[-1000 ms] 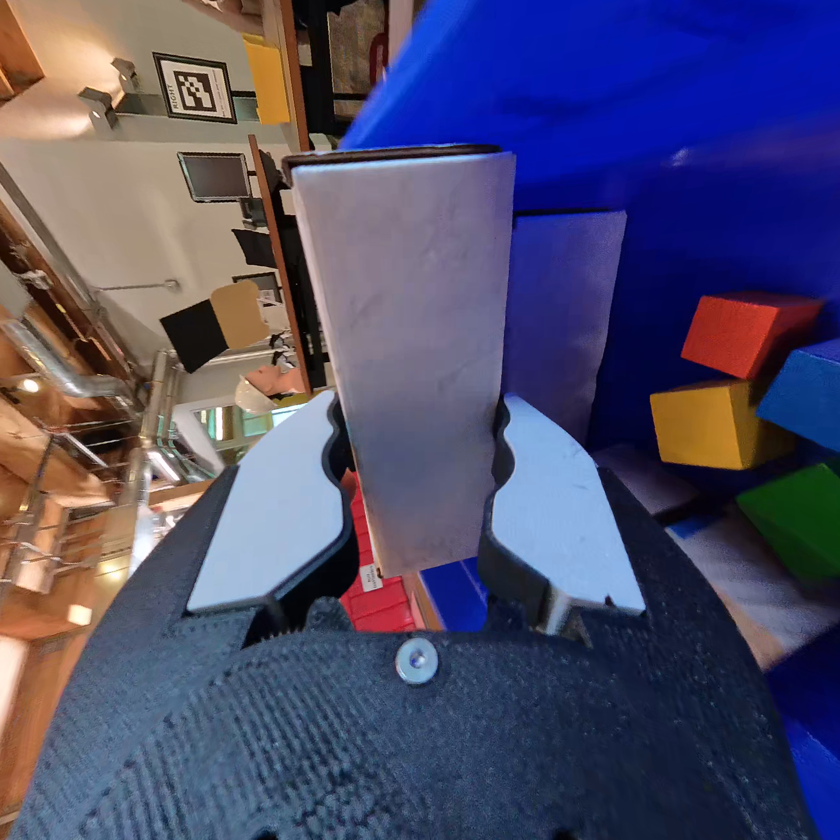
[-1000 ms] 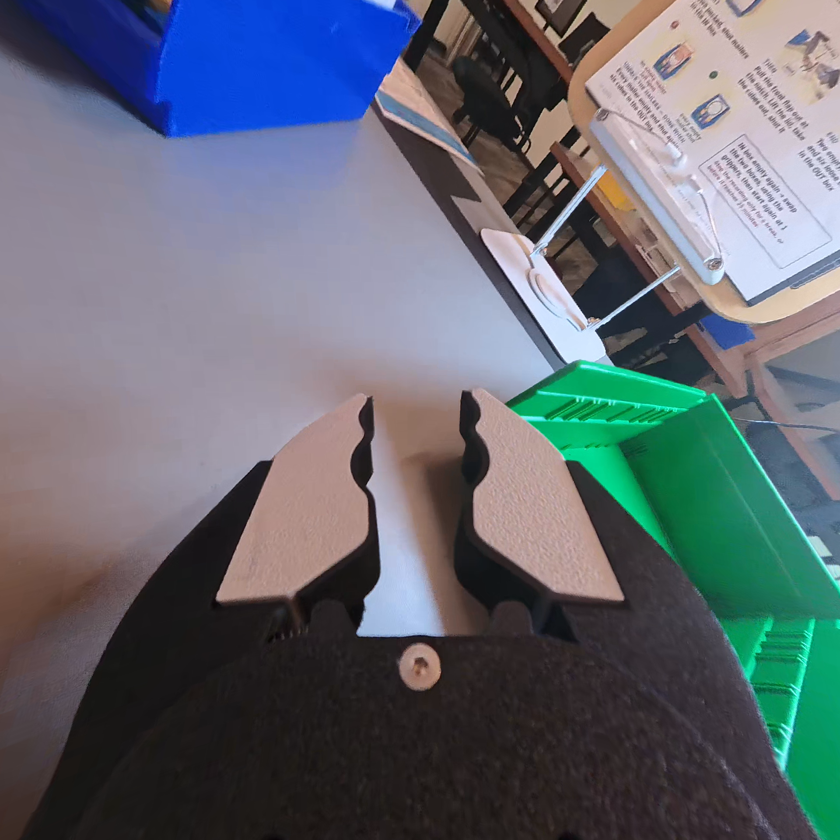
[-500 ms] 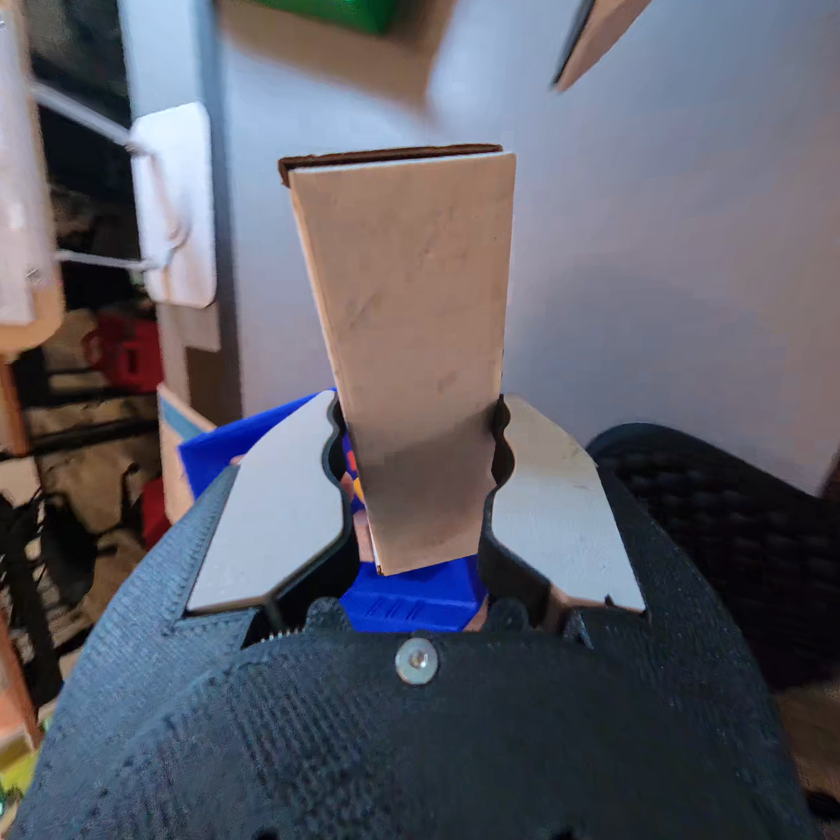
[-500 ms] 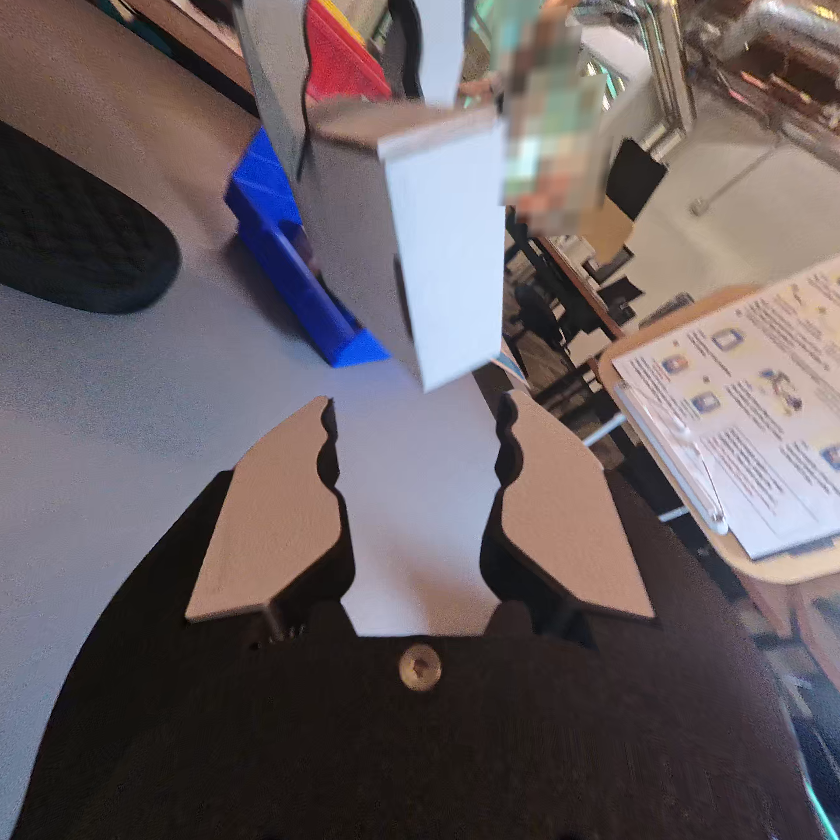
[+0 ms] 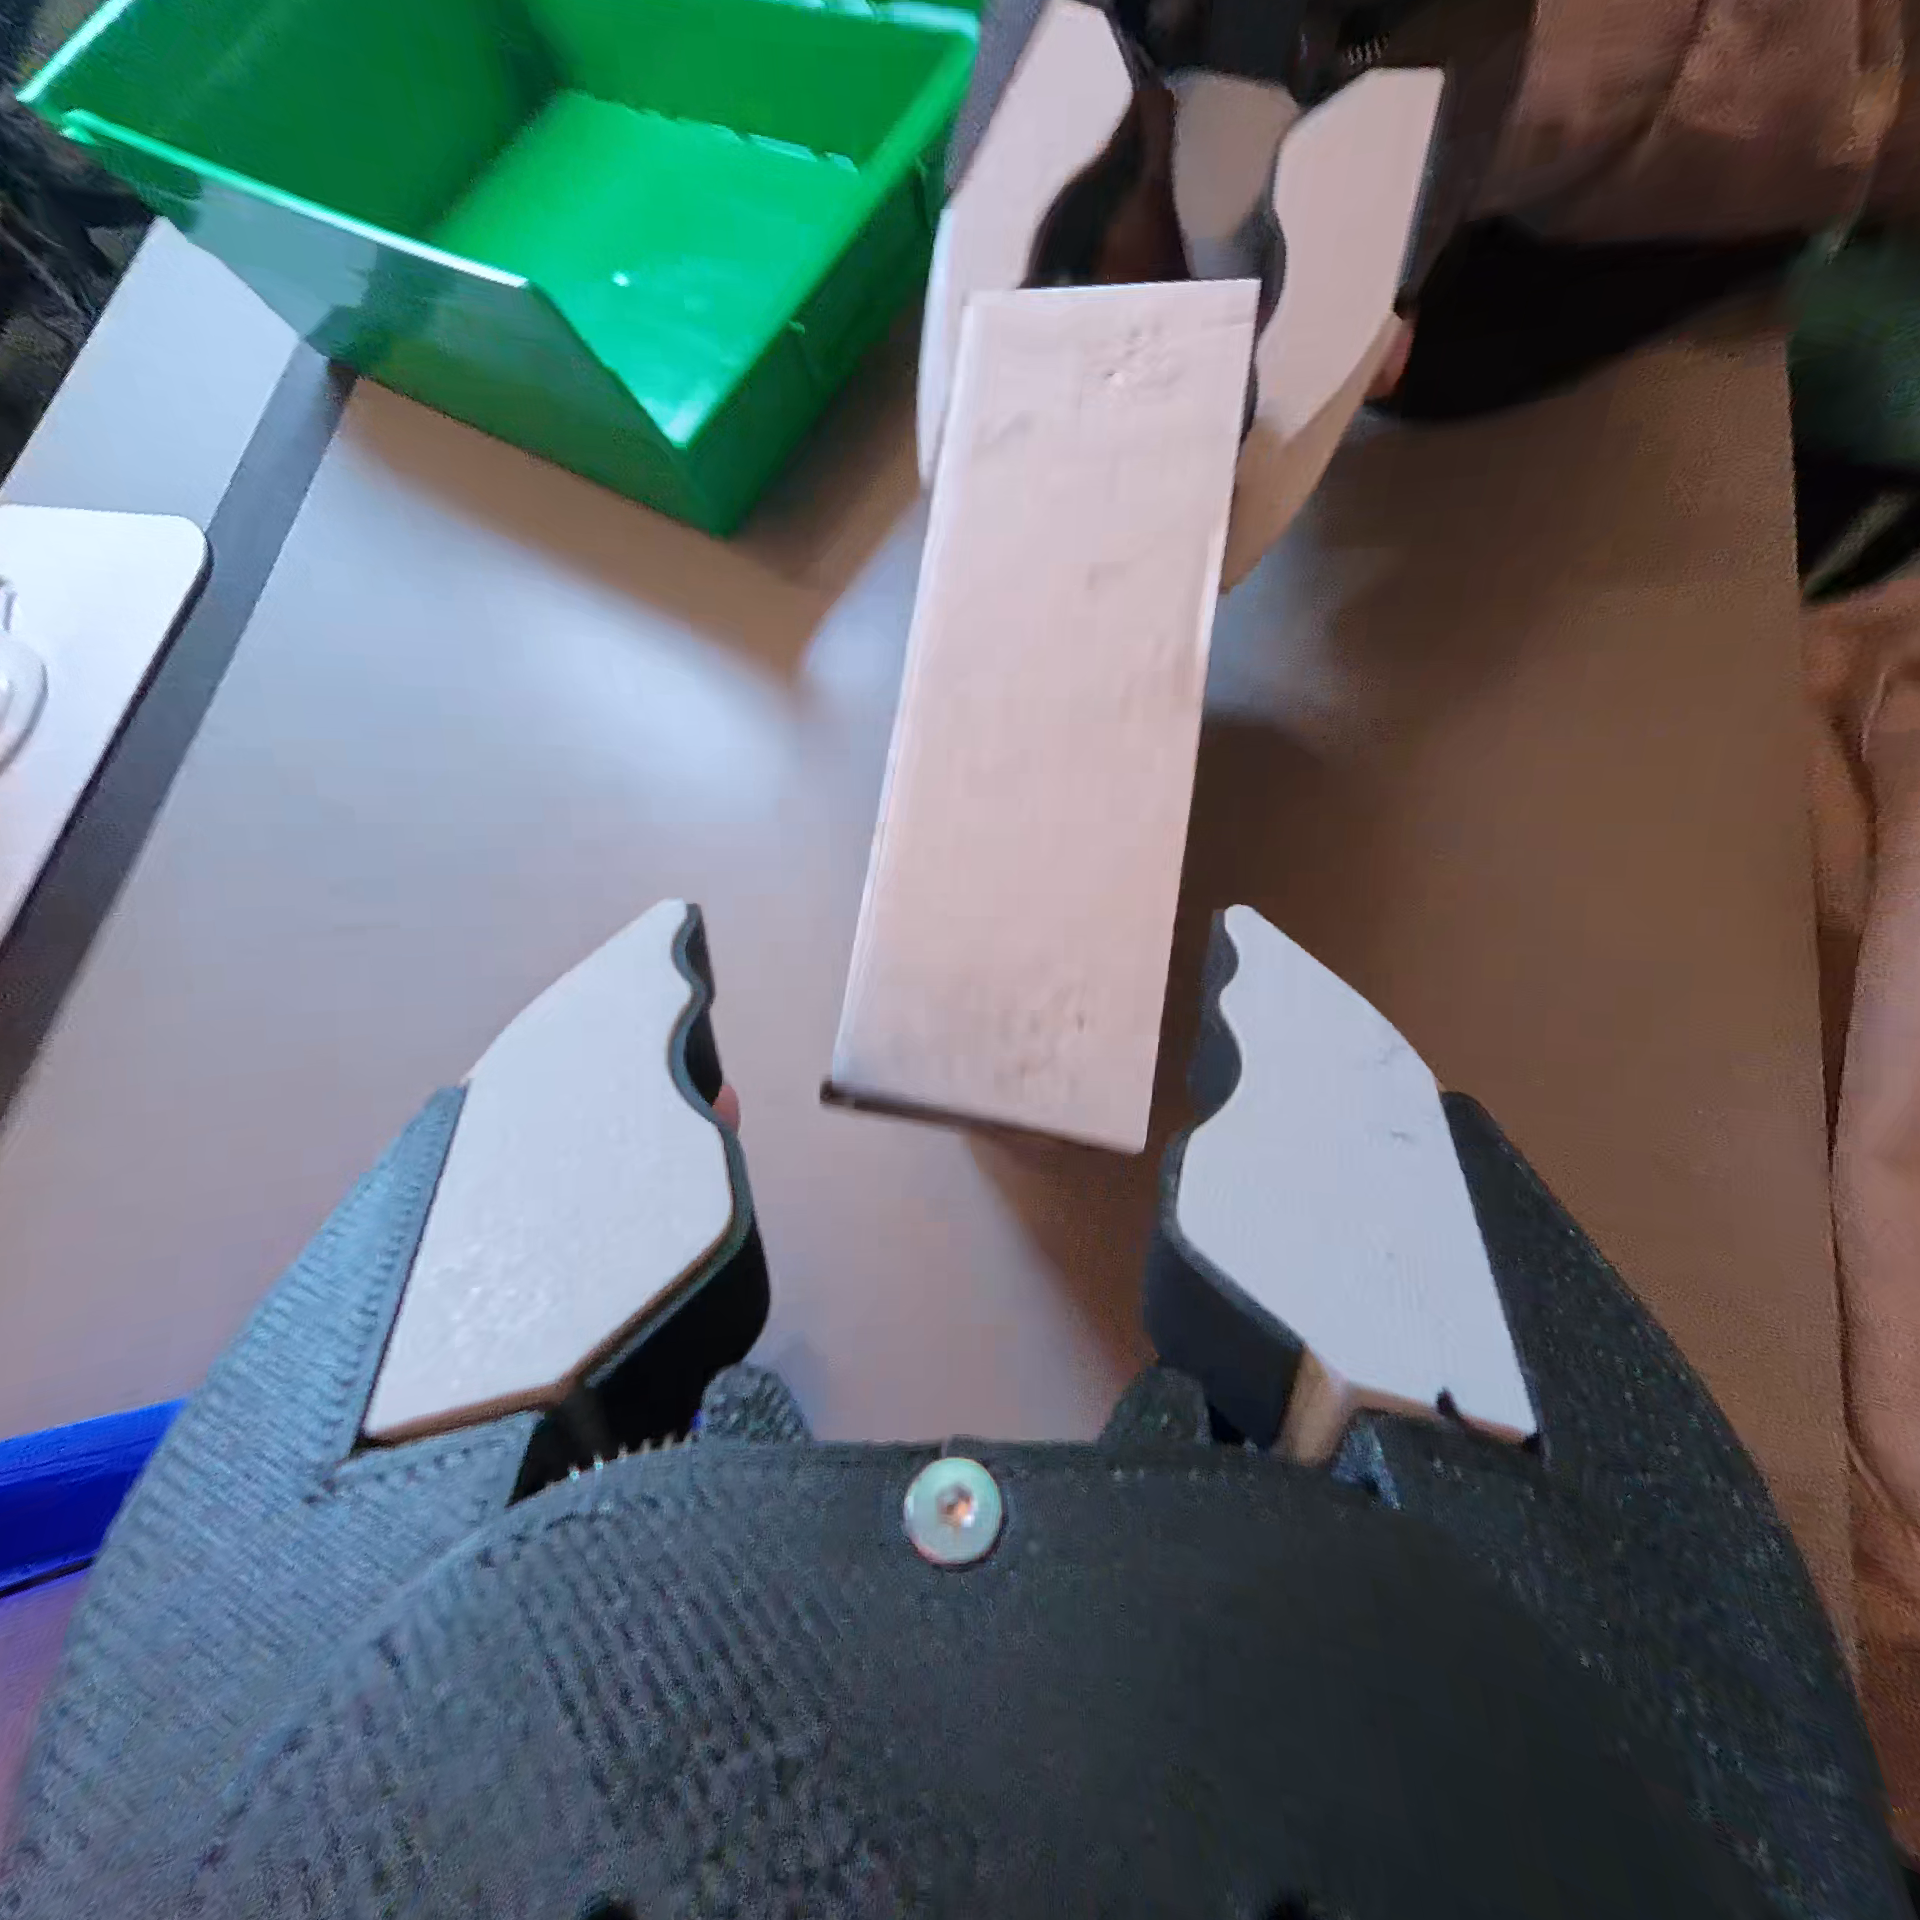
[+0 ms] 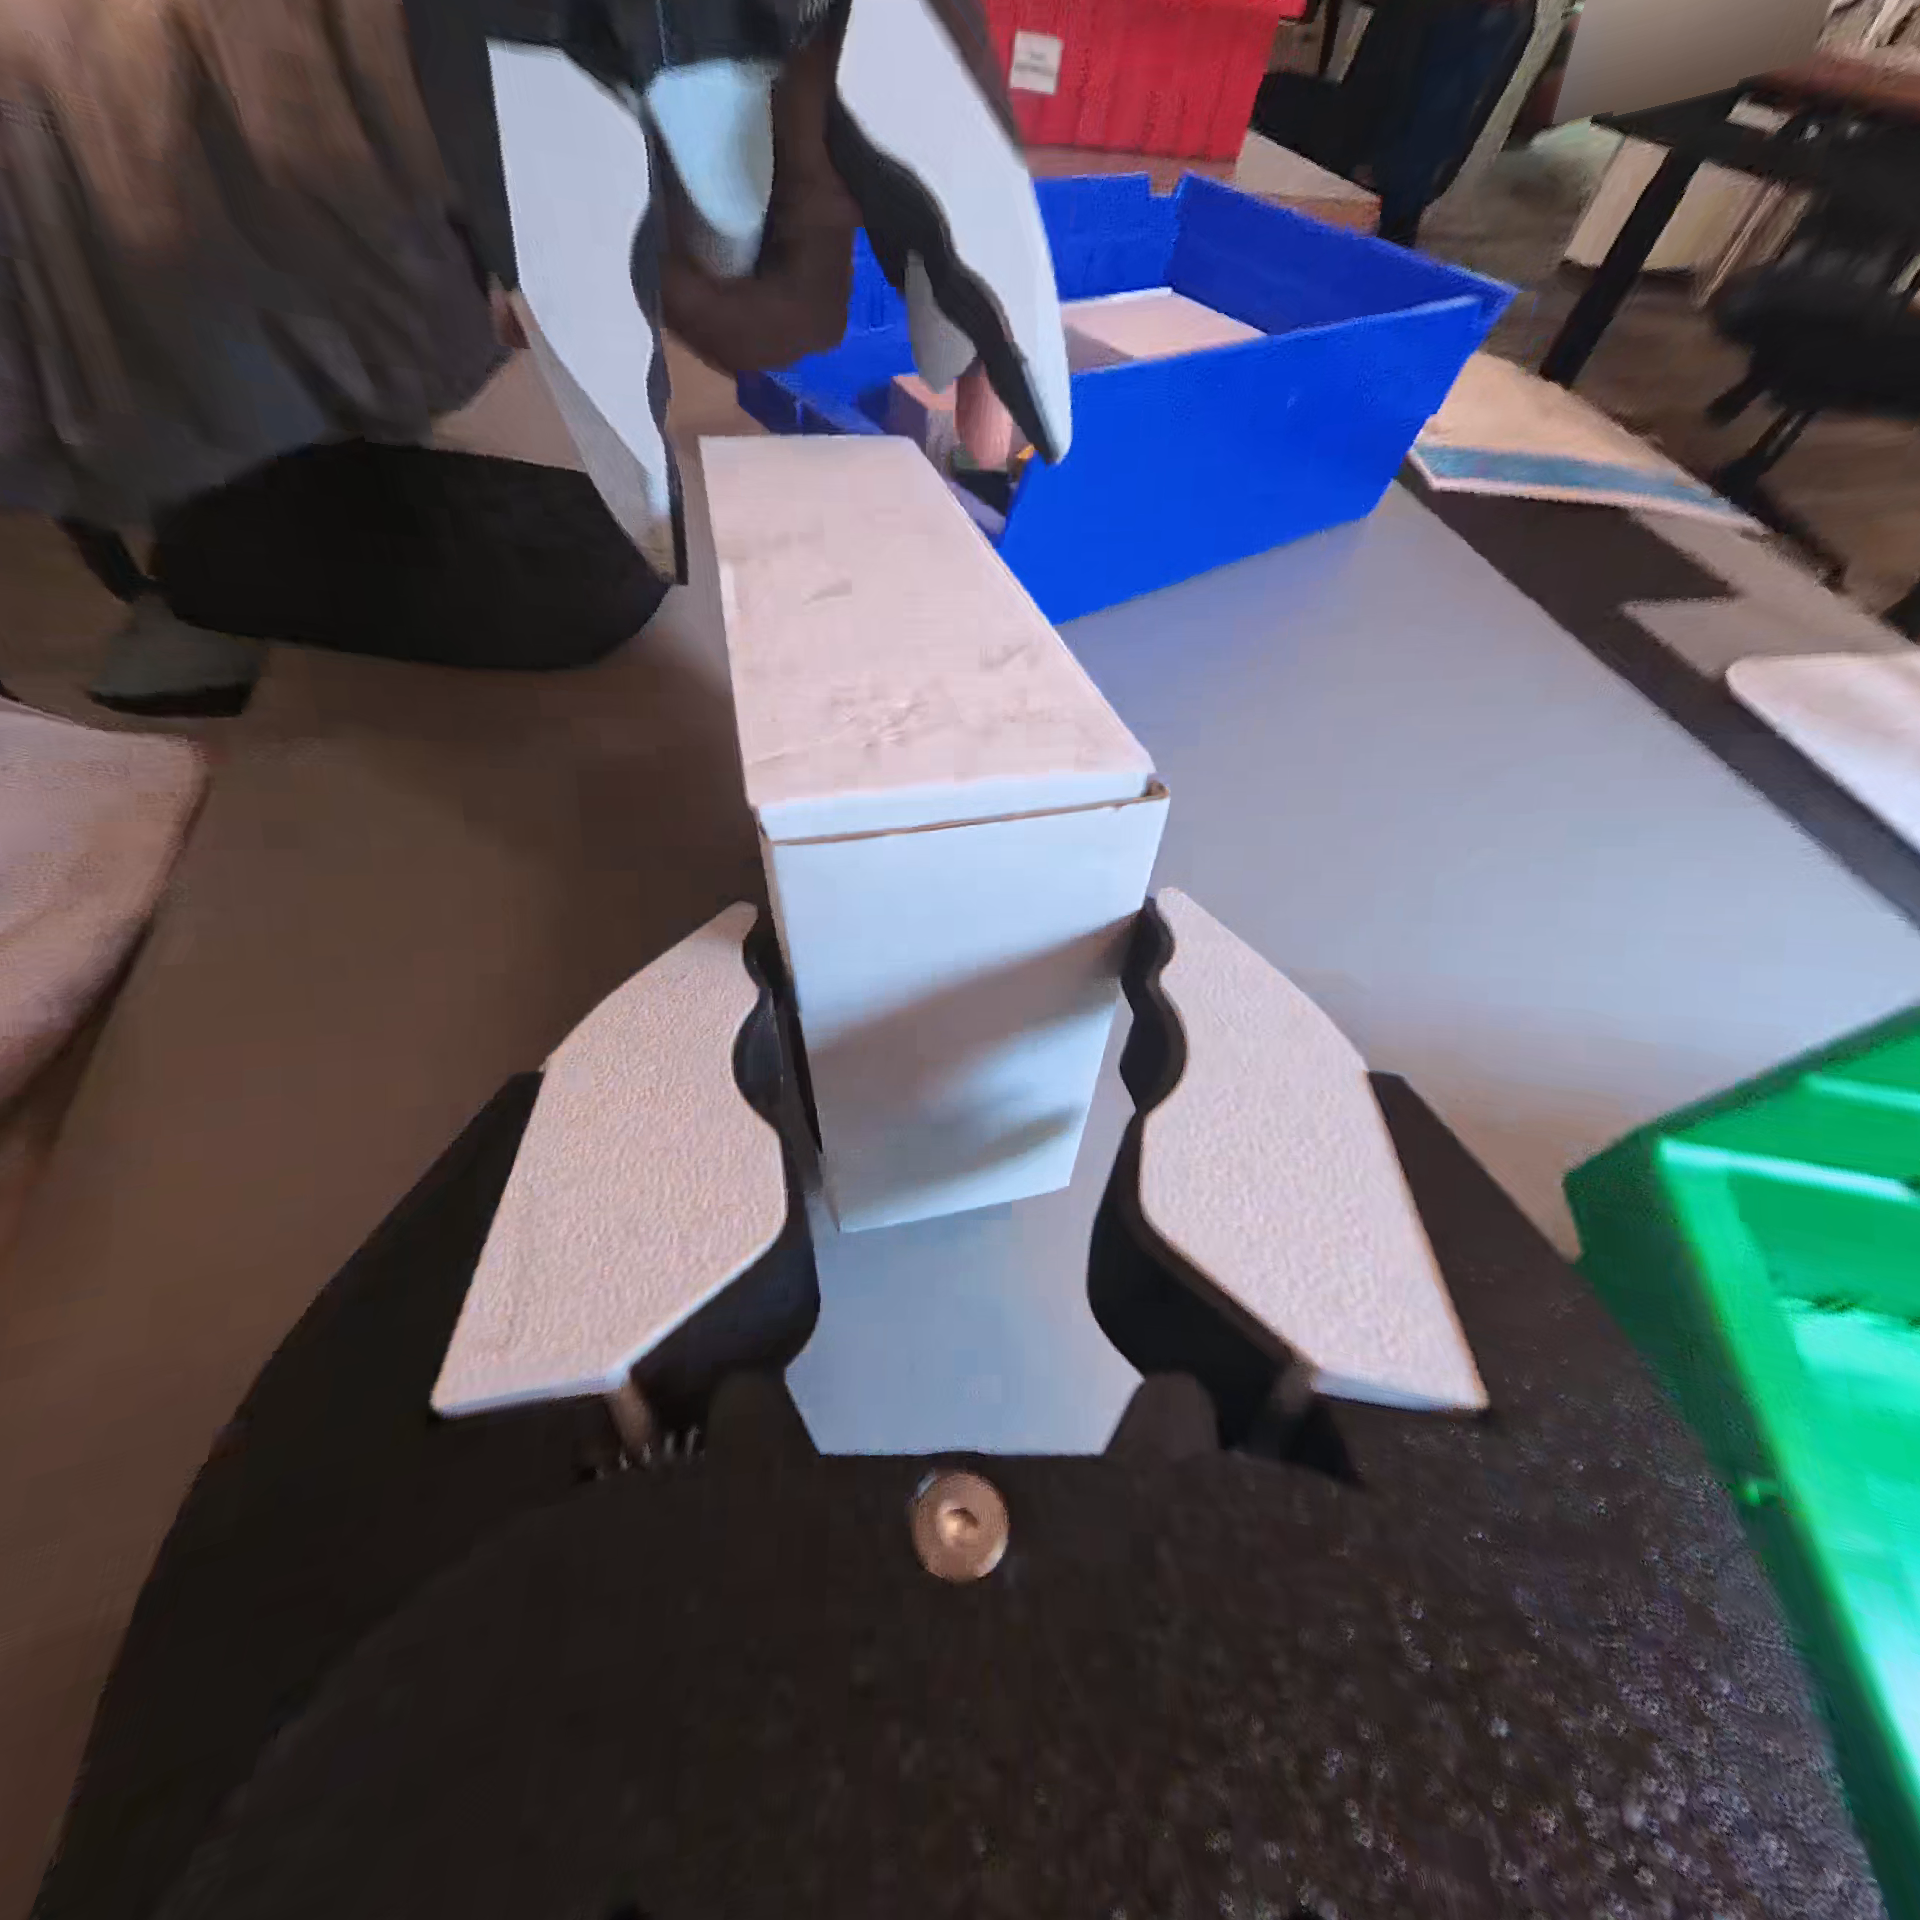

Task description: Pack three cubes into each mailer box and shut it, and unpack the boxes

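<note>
A long white closed mailer box (image 6: 894, 644) hangs a little above the grey table (image 6: 1403, 790). My right gripper (image 6: 956, 914) is shut on its near end. In the left wrist view the box (image 5: 1049, 675) runs away from me, and the right gripper (image 5: 1096, 499) clamps its far end. My left gripper (image 5: 956, 925) is open. Its jaws stand either side of the box's other end with gaps on both sides. It also shows in the right wrist view (image 6: 857, 499), open over the far end. No cubes are clearly visible.
A green bin (image 5: 582, 239) stands empty at the table's edge, close on my right gripper's right (image 6: 1787, 1299). A blue bin (image 6: 1247, 416) holding another white box (image 6: 1153, 327) stands behind. A white stand base (image 5: 83, 623) and a black pad (image 6: 395, 551) lie nearby. About 10 cm separates my left fingertips from my right.
My left gripper carried the box out of the blue bin, then opened and let it go. My right gripper came to the box's other end and shut on it.
</note>
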A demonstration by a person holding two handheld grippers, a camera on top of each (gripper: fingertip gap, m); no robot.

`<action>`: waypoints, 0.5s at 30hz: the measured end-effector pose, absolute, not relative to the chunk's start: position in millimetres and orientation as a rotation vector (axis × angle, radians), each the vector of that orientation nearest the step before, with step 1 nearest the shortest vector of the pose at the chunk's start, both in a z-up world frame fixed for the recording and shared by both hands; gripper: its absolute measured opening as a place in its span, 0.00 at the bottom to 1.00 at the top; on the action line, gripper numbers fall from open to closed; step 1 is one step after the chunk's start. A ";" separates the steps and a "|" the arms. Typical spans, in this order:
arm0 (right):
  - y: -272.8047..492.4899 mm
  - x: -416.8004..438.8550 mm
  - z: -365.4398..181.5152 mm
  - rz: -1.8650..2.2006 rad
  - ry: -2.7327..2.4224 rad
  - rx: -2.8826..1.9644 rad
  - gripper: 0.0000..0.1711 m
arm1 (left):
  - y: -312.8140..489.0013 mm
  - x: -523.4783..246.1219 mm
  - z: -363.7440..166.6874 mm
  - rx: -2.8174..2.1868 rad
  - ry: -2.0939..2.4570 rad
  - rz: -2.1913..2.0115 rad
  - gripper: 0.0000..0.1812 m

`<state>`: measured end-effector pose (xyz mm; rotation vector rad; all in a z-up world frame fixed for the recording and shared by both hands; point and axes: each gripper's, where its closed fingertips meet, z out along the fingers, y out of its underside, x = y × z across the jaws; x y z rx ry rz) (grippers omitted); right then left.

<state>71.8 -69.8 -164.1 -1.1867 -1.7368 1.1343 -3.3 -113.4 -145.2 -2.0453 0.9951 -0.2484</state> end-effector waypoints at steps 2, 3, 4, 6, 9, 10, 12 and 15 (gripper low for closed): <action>-61.1 79.0 -169.7 1.172 -1.731 -1.229 0.37 | -107.1 -4.5 -160.6 -2.013 0.853 -0.386 0.50; -58.0 81.2 -173.9 1.173 -1.741 -1.250 0.38 | -106.4 -1.0 -170.1 -2.005 0.818 -0.452 0.51; -55.6 82.0 -176.7 1.179 -1.740 -1.272 0.38 | -107.7 6.0 -179.3 -1.987 0.821 -0.500 0.51; -54.0 82.9 -183.4 1.183 -1.757 -1.315 0.38 | -98.8 11.9 -191.7 -1.949 0.811 -0.414 0.51; -47.4 83.8 -181.2 1.161 -1.727 -1.337 0.38 | -89.3 10.4 -190.7 -1.899 0.739 -0.380 0.43; -43.5 83.3 -178.0 1.131 -1.708 -1.342 0.39 | -88.2 11.3 -190.4 -1.883 0.717 -0.394 0.42; -36.0 83.8 -161.7 1.058 -1.650 -1.305 0.42 | -88.5 11.9 -191.2 -1.887 0.730 -0.365 0.41; -32.1 86.9 -129.9 0.855 -1.594 -1.185 0.42 | -89.3 11.2 -191.3 -1.913 0.710 -0.370 0.41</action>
